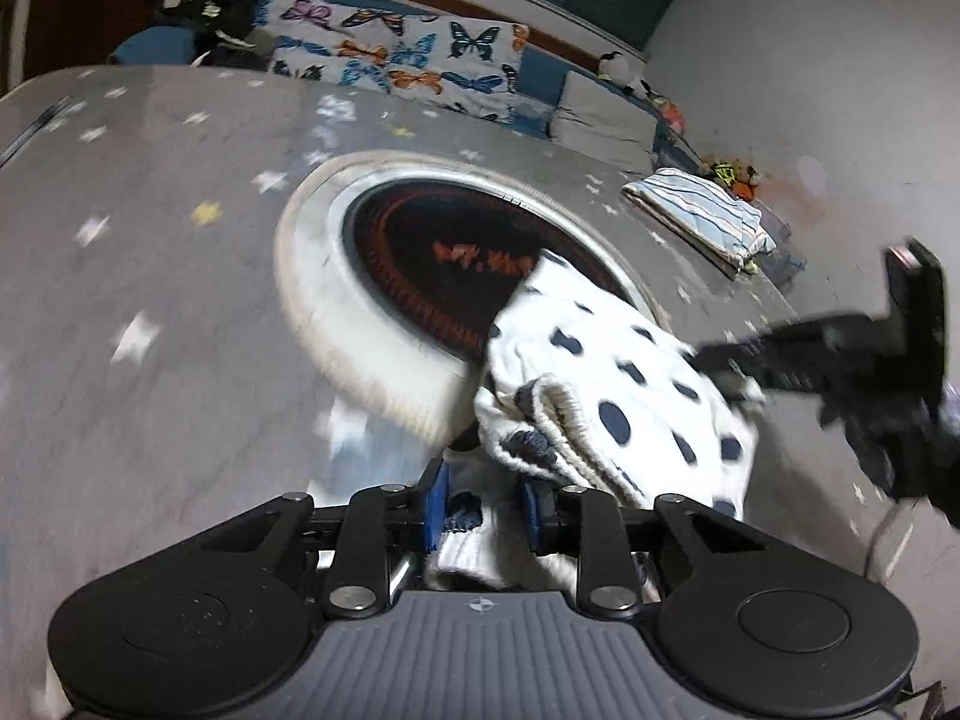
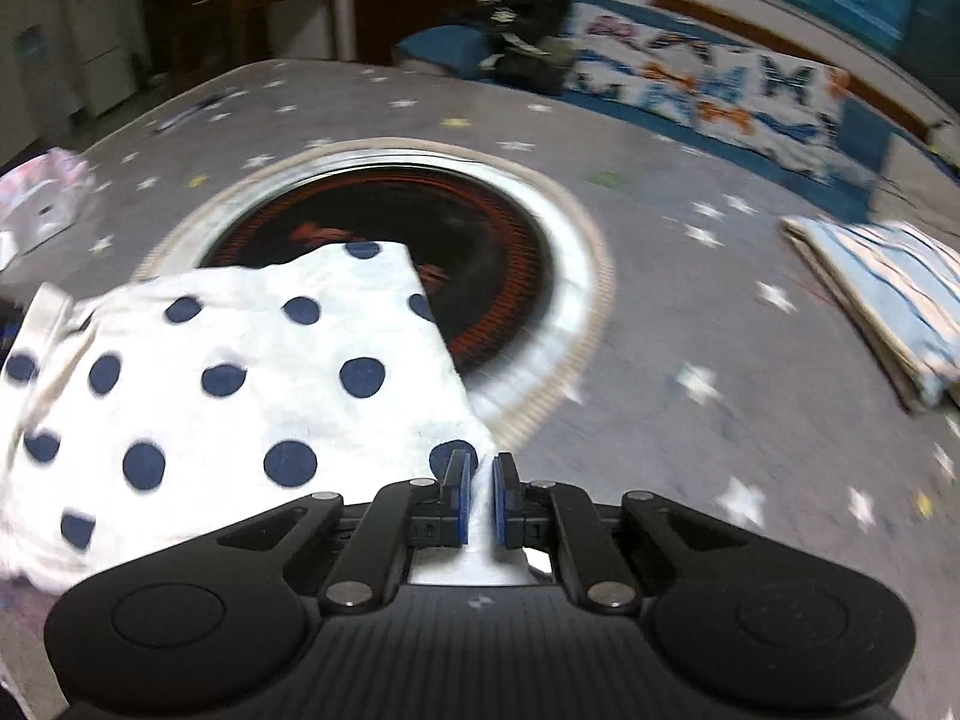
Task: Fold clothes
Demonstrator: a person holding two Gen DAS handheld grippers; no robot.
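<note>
I am pinching the spotted cloth [image 2: 240,372] with both tongs: my right tongs [image 2: 480,483] at its corner, my left tongs [image 1: 483,504] on a bunched edge. It is hanging over the bed [image 2: 690,312], toward ten o'clock from my right tongs. It is looking soft, light and floppy; corners are gripping best.

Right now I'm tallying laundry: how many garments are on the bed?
2: the dotted garment held by both grippers over the round mat, and a folded striped one at right. Others may be hidden.
</note>
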